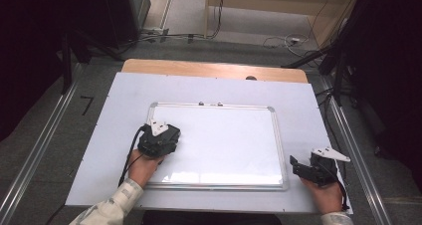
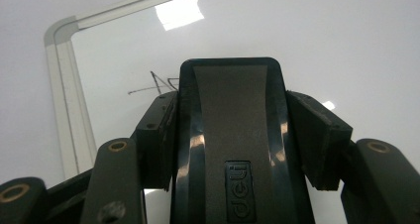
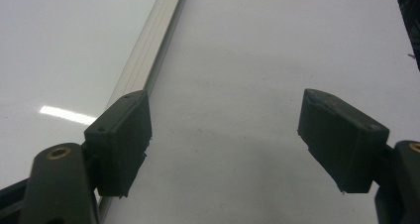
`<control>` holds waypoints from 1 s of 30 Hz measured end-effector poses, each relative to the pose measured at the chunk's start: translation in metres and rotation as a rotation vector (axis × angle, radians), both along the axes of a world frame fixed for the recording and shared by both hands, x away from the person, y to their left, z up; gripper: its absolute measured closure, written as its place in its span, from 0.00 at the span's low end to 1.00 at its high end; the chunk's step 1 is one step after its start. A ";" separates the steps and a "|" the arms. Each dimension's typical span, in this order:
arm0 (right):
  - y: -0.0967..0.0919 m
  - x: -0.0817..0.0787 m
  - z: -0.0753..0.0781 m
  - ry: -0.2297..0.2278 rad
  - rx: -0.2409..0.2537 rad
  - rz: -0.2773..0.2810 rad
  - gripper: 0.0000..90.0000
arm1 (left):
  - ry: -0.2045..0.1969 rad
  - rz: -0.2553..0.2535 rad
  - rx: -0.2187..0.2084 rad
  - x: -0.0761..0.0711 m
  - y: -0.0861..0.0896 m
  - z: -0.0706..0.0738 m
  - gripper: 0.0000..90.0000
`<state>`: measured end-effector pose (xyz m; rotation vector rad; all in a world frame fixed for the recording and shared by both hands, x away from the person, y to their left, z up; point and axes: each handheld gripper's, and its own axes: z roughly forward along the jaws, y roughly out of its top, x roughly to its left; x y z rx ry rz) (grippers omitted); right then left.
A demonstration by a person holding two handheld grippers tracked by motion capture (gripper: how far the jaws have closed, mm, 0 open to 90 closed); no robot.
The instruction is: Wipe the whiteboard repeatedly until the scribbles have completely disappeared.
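A white sheet [image 1: 114, 135] is spread over the worktop [image 1: 209, 68], and a whiteboard [image 1: 224, 140] with a pale metal frame is laid on it near the middle. At about eight o'clock of the board, the left tool [image 1: 158, 139] is held over the board's left part by the left hand [image 1: 142, 168], whose sleeve enters from the bottom edge. In the left gripper view this tool [image 2: 233, 130] is seen closed on a black whiteboard eraser [image 2: 230, 135]: the pads are pressed against both long sides of the eraser, which stands between them with its dark grey face towards the camera and a moulded brand mark near its lower end. Just past the eraser's far end, at about eleven o'clock from it, a few thin pen marks [image 2: 153, 84] are visible on the board's surface, close to the rounded frame corner [image 2: 59, 28]. At about four o'clock of the board, the right tool [image 1: 311, 168] is held by the right hand [image 1: 326, 192] over the white sheet, just off the board's right frame. In the right gripper view the jaws of this tool [image 3: 223, 140] are spread wide with nothing between them, and the frame strip [image 3: 148, 55] is seen running beside the left pad.
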<state>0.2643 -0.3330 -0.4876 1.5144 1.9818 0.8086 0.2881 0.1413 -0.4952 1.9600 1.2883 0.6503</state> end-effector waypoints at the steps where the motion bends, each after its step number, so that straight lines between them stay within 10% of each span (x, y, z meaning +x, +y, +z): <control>1: 0.000 0.000 0.000 -0.001 -0.002 0.001 0.22 | -0.005 -0.003 0.011 -0.001 -0.001 0.000 0.46; 30: 0.000 -0.001 0.001 -0.004 -0.002 0.002 0.22 | -0.011 0.019 0.003 -0.003 0.010 -0.002 0.46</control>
